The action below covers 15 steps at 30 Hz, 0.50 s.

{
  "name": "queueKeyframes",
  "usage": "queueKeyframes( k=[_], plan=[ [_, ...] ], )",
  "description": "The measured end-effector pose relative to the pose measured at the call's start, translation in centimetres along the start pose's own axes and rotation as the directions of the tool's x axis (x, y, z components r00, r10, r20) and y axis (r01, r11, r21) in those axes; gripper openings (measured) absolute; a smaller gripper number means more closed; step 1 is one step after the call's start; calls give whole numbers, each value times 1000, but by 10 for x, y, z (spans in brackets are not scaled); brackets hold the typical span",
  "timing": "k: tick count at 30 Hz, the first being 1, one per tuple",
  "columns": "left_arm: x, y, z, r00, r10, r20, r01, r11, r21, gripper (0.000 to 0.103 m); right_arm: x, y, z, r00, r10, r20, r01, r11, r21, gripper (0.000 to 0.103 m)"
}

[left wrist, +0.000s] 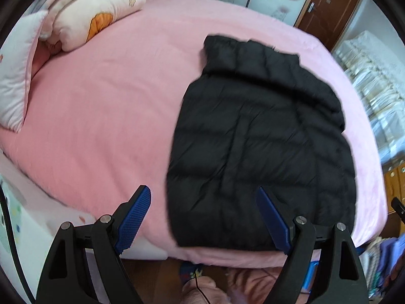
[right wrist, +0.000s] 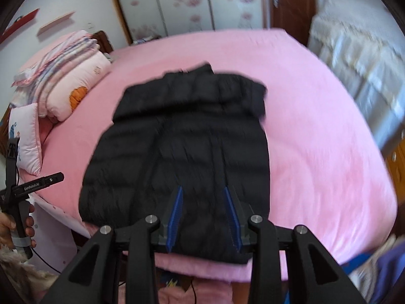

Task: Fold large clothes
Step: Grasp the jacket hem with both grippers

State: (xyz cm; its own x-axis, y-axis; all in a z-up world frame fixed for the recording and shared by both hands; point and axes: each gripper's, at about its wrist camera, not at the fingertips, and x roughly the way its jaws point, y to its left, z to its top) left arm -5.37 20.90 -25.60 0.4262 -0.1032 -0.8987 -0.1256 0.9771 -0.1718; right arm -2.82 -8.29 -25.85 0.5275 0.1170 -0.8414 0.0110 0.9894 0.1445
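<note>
A black puffer jacket (left wrist: 253, 139) lies flat on the pink bed (left wrist: 101, 126), collar at the far end and hem at the near edge. My left gripper (left wrist: 202, 190) hovers over the hem's left corner, its blue pads wide apart and nothing between them. In the right wrist view the jacket (right wrist: 182, 139) fills the centre. My right gripper (right wrist: 202, 188) hangs over the middle of the hem, jaws partly apart with no fabric pinched. Both views are motion-blurred. At the left edge a hand (right wrist: 7, 225) holds the left gripper's handle (right wrist: 20, 207).
Folded pink quilts (right wrist: 68, 86) and a white pillow (right wrist: 27, 141) sit at the head of the bed (right wrist: 316, 152), to the left. A white lace-covered piece of furniture (right wrist: 354, 58) stands on the right. A wardrobe and a brown door stand behind the bed. The bed's near edge lies just under the grippers.
</note>
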Motion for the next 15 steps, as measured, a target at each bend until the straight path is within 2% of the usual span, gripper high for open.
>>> queueKeyframes(
  k=[8, 15],
  plan=[
    [51, 17, -35, 998, -21, -58, 21, 1000, -16, 84, 44, -49, -65, 990, 12, -144, 7, 991, 134, 34],
    [85, 23, -43, 997, -39, -73, 37, 999, -21, 84, 79, -67, -85, 981, 28, -193, 9, 982, 190, 34]
  ],
)
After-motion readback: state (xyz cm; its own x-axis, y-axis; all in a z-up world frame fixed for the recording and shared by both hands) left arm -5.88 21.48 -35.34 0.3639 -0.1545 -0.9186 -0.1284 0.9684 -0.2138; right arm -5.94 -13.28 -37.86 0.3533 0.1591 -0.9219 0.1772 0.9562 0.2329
